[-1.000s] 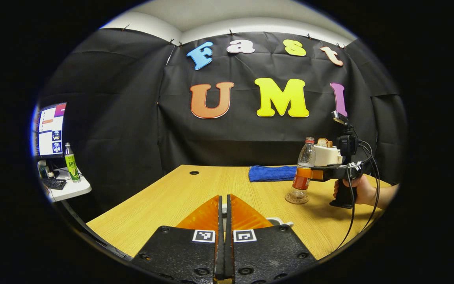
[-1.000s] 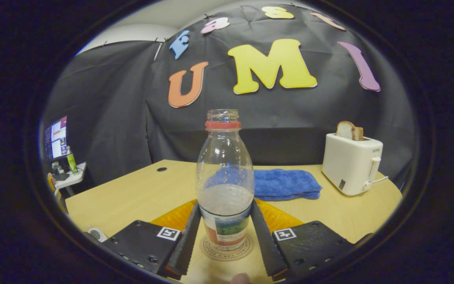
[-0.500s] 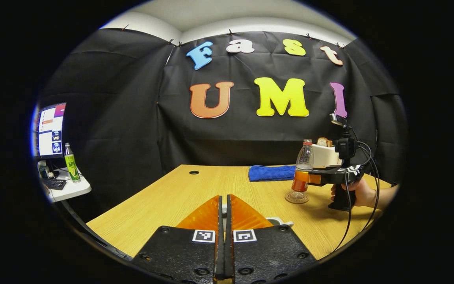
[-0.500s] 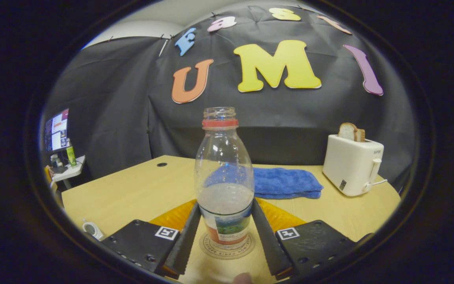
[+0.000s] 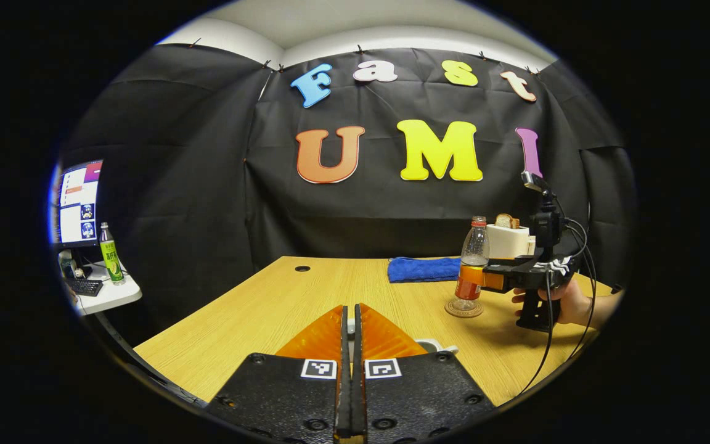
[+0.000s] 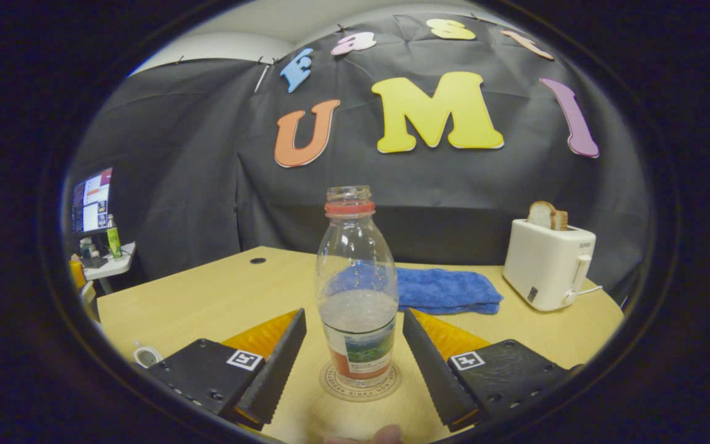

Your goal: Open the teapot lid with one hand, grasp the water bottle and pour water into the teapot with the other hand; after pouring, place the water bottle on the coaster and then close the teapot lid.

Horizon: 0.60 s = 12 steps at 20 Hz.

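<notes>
In the right gripper view the right gripper [image 6: 354, 345] has spread its fingers since half a second ago: then both pressed the sides of the clear plastic water bottle with a red neck ring and part-full of water [image 6: 357, 296]; now there are gaps on both sides and nothing is held. The bottle stands upright at 6 o'clock on the round cork coaster [image 6: 360, 382]. The folded blue towel [image 6: 447, 290] lies behind it towards 3 o'clock, and the white toaster with bread slices [image 6: 546, 265] further round at 3. The white teapot's rim [image 6: 144, 356] peeks in at 8 o'clock.

In the left gripper view the left gripper [image 5: 349, 327] is unchanged, fingers pressed together with nothing visible between them, over the light wooden table [image 5: 256, 308]. A little of the teapot shows just past its fingers. The bottle and coaster sit at 3 o'clock, with the other gripper's fingers either side.
</notes>
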Available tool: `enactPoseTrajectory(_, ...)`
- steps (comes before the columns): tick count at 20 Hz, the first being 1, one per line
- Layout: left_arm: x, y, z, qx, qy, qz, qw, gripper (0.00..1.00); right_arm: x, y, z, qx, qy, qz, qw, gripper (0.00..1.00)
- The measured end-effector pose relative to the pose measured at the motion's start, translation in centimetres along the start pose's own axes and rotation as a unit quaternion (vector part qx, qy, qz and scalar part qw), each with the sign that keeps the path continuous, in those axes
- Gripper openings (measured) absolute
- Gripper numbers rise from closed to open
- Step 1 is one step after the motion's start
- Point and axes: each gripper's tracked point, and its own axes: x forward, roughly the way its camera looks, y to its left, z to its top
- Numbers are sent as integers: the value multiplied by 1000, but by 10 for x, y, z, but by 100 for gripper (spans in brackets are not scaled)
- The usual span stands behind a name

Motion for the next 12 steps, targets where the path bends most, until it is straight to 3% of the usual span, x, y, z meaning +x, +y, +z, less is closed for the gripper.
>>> enactPoseTrajectory(4,2,-13,9,-4,-13,-6,1000,3,-46,-13,7,-9,-28,-28,999,94)
enactPoseTrajectory(9,21,-57,14,-20,-26,-57,998,3,-110,-30,30,-23,-66,-59,996,94)
enactPoseTrajectory(12,36,-70,3,-24,-20,-66,997,4,-143,-45,42,-29,-91,-79,992,94)
